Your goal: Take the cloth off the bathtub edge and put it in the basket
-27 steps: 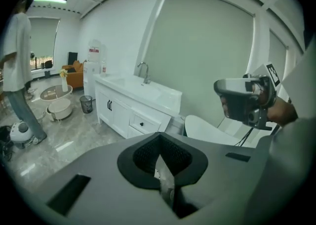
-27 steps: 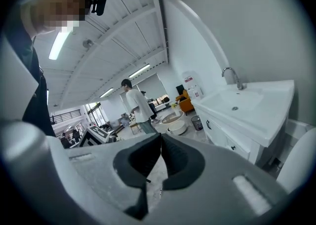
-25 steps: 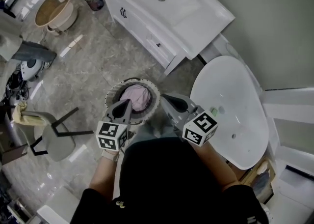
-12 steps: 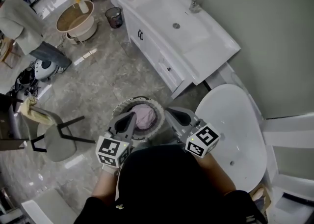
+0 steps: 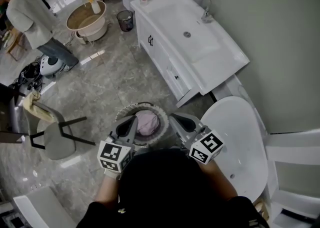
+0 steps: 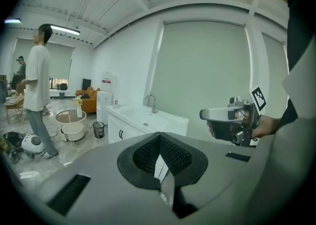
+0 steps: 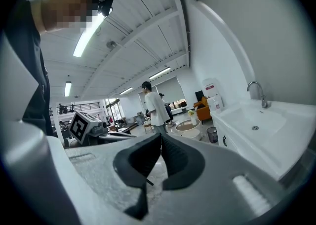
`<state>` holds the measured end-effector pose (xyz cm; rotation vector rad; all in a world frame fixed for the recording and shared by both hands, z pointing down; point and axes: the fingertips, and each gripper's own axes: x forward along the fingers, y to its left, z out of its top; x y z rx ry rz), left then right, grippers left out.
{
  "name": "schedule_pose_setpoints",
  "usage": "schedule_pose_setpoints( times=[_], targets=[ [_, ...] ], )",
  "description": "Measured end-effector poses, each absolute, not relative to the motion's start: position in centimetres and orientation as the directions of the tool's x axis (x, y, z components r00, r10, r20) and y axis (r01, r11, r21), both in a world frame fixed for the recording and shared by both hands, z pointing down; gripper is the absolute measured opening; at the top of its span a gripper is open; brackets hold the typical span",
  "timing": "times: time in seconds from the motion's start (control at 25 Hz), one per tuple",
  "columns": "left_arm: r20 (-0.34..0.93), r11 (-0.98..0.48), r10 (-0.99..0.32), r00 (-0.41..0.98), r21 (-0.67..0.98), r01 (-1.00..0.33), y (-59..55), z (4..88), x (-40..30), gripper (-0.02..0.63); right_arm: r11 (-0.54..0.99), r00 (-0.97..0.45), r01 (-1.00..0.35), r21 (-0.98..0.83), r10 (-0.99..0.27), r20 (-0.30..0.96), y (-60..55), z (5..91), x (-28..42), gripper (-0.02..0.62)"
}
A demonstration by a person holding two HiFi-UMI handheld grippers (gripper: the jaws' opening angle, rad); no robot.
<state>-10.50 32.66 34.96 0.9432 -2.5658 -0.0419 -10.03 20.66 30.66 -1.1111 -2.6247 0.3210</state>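
As both hands have lifted, chair [image 5: 55,142]: left, well apart, no obstacle.
Left gripper [image 5: 131,120]: jaws pressed together, empty, raised above basket [image 5: 150,106].
Cloth [image 5: 148,122]: inside basket, off the tub; task looks done.
Right gripper [image 5: 176,118]: jaws together, empty, raised too.
Cabinet [image 5: 160,62]: hard edge far right; open floor [image 5: 110,82] far left.
Tub [image 5: 240,137]: right, rim near right gripper.

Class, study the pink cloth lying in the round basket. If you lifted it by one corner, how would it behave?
Probably floppy: the pink cloth sits bunched in a soft heap in the basket, so it should drape and dangle. Likely light for its bulk, being crumpled fabric; unlikely to roll.
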Motion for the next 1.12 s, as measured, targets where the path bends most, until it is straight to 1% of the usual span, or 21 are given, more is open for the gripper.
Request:
schedule_pose_setpoints(
  times=[0.32,0.88,1.12],
  targets=[
    [0.368,0.789,-0.608,-0.703,0.183,-0.587,33.6,35.8,-10.0,0.014,0.683,-0.673,0.664,-0.305,0.723,0.157,20.9,31.0,-10.4,-0.002],
    [0.369,0.79,-0.607,-0.704,0.185,-0.584,34.5,36.0,-10.3,0.014,0.669,-0.649,0.675,-0.311,0.739,0.181,22.1,31.8,-10.3,-0.002],
    [0.365,0.792,-0.605,-0.708,0.185,-0.582,35.0,36.0,-9.9,0.014,0.677,-0.661,0.668,-0.308,0.73,0.171,22.4,31.6,-10.0,-0.002]
  ],
)
